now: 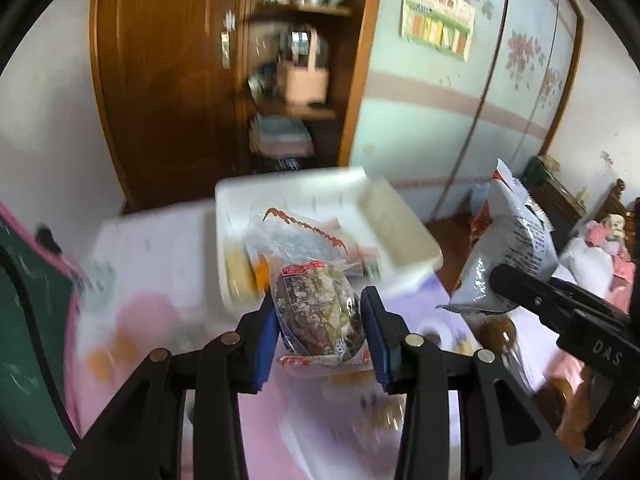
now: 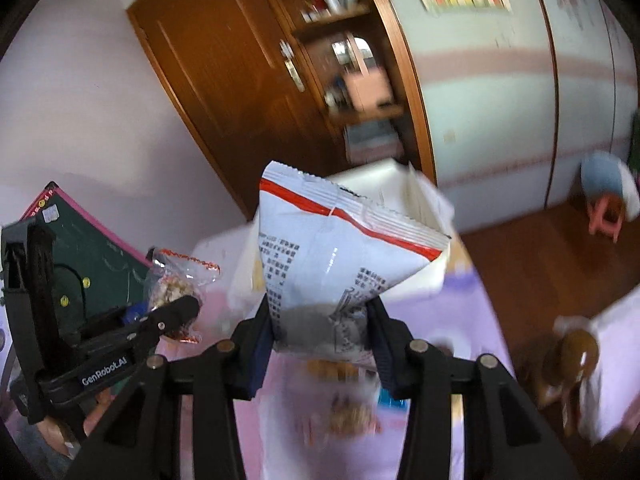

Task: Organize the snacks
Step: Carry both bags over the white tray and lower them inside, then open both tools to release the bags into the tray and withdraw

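Observation:
My left gripper (image 1: 320, 332) is shut on a clear packet of nut brittle (image 1: 316, 304) and holds it above the table, just in front of a white box (image 1: 400, 236) with snacks inside. The packet also shows in the right wrist view (image 2: 176, 284). My right gripper (image 2: 320, 332) is shut on a white chip bag with a red stripe (image 2: 332, 256), lifted in front of the same white box (image 2: 424, 200). In the left wrist view the chip bag (image 1: 508, 248) and right gripper (image 1: 496, 276) are at the right.
The table has a pink and lilac cloth (image 1: 160, 264) with small snacks scattered on it (image 2: 352, 412). A green board with a pink frame (image 2: 96, 256) leans at the left. A wooden cabinet with shelves (image 1: 296, 80) stands behind the table.

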The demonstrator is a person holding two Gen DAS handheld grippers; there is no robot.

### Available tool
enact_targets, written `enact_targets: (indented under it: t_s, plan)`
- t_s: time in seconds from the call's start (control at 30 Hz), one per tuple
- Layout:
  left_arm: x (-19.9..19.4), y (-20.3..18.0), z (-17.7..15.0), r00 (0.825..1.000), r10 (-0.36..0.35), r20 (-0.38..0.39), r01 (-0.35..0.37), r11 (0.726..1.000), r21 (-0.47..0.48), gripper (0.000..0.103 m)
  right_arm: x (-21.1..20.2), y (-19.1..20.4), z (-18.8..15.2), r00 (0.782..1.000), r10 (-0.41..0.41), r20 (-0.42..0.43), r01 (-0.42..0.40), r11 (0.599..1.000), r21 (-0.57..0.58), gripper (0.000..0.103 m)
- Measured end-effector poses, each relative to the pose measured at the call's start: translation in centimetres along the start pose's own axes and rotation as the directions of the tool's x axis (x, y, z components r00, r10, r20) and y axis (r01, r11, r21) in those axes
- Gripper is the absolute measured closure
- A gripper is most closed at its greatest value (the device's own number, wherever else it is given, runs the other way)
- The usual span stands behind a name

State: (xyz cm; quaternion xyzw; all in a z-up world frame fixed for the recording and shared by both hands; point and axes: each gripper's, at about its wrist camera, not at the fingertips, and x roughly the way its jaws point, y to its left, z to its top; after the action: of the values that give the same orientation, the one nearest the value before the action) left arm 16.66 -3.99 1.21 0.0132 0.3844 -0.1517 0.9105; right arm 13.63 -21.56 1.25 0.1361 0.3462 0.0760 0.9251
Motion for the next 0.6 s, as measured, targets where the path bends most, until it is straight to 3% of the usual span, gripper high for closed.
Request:
enact_targets:
  t_s: [0.23, 0.5, 0.53, 0.57, 0.6]
  plan:
    - [3.1, 0.9, 7.1, 0.997, 0.068, 0.019, -0.068, 0.997, -0.032, 0.065, 3.9, 0.3, 6.0, 0.997, -0.07, 0.021, 0.071, 0.997, -0.037, 0.058]
    - [9.0, 2.1, 9.1, 0.99, 0.142, -0.022, -0.143, 0.988, -0.063, 0.061, 10.7, 0.0, 8.4, 0.988, -0.136, -0.078, 0.131, 0.989, -0.067, 0.055]
    - [9.6, 2.3, 9.0, 0.99, 0.14, -0.03, -0.141, 0.988, -0.068, 0.046, 11.3, -0.1, 8.3, 0.986, -0.139, -0.093, 0.133, 0.989, -0.071, 0.055]
    - [10.2, 2.5, 8.8, 0.989, 0.142, -0.038, -0.144, 0.987, -0.073, 0.022, 11.9, 0.0, 8.1, 0.984, -0.143, -0.105, 0.136, 0.988, -0.077, 0.055]
    - [10.6, 2.8, 8.8, 0.987, 0.154, -0.041, -0.157, 0.984, -0.082, 0.015, 12.6, -0.1, 8.0, 0.982, -0.15, -0.119, 0.141, 0.987, -0.083, 0.055]
